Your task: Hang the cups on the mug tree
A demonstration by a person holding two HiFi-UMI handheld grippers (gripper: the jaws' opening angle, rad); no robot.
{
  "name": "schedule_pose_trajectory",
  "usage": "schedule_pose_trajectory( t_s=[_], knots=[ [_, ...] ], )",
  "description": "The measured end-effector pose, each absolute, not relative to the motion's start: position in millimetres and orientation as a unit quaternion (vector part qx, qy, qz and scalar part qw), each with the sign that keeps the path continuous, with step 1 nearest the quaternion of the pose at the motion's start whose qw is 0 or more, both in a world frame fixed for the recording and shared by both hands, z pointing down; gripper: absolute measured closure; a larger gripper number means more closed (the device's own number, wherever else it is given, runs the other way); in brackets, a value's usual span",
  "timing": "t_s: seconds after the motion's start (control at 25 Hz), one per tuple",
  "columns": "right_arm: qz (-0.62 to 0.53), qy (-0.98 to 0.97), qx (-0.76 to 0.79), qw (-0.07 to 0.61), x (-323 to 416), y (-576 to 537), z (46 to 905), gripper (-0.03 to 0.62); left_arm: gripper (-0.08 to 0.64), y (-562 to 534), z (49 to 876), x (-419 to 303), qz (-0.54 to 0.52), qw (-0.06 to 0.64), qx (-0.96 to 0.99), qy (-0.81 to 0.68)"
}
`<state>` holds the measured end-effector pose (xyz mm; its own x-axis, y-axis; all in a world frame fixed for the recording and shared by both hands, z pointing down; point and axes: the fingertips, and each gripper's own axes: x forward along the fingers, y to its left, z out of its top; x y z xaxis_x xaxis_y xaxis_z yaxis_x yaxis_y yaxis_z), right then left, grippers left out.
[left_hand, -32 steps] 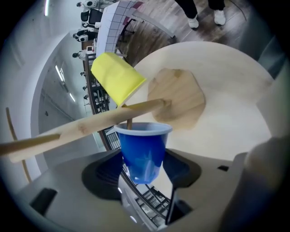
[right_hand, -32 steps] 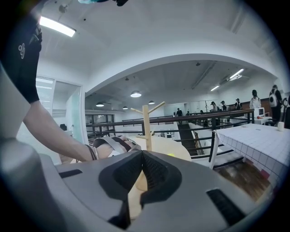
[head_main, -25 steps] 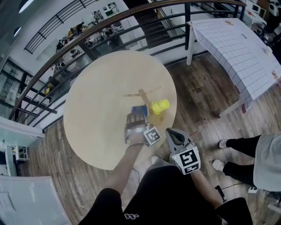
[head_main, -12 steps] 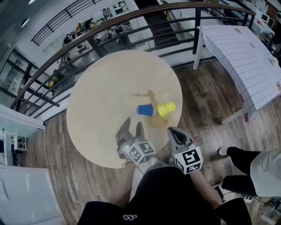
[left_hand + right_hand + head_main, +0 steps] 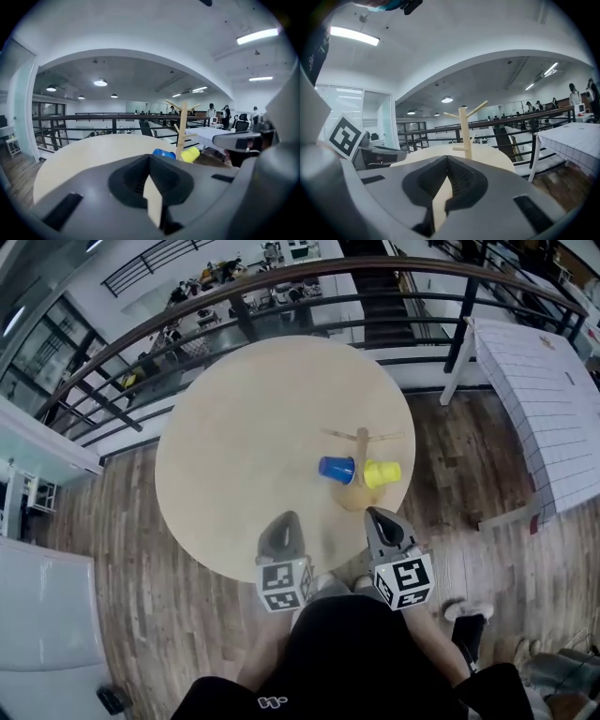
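Hovering by the near rim of the round table (image 5: 225, 409) with left gripper (image 5: 284, 521) and right gripper (image 5: 379, 517), both pinched closed on nothing | spotted blue cup (image 5: 336, 469) and yellow cup (image 5: 382, 473) hung either side of the mug tree (image 5: 362, 448) post | saw railing (image 5: 281, 282) way behind

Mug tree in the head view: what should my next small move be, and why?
Probably just rest both grippers: the blue cup and yellow cup both appear hung on the mug tree, no other cup shows on the table, and the left gripper and right gripper are shut and empty.
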<state>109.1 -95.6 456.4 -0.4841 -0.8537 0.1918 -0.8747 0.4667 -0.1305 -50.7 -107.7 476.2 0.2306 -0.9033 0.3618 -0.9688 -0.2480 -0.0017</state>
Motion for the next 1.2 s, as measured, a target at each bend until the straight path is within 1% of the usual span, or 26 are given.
schedule_pose_trajectory(
  t_s=[0.2,0.72,1.2],
  knots=[
    [0.108,-0.858,0.501,0.044,100.9,-97.6,453.4,0.583,0.548,-99.7,473.9,-51.1,0.136,0.118,0.774,-0.607],
    [0.097,-0.862,0.495,0.055,102.1,-99.8,453.5,0.583,0.548,-106.1,470.6,-38.3,0.115,0.136,0.775,-0.606],
    [0.090,-0.862,0.495,0.058,106.2,-102.6,453.3,0.583,0.548,-108.4,470.1,-26.8,0.118,0.134,0.782,-0.597]
  ],
)
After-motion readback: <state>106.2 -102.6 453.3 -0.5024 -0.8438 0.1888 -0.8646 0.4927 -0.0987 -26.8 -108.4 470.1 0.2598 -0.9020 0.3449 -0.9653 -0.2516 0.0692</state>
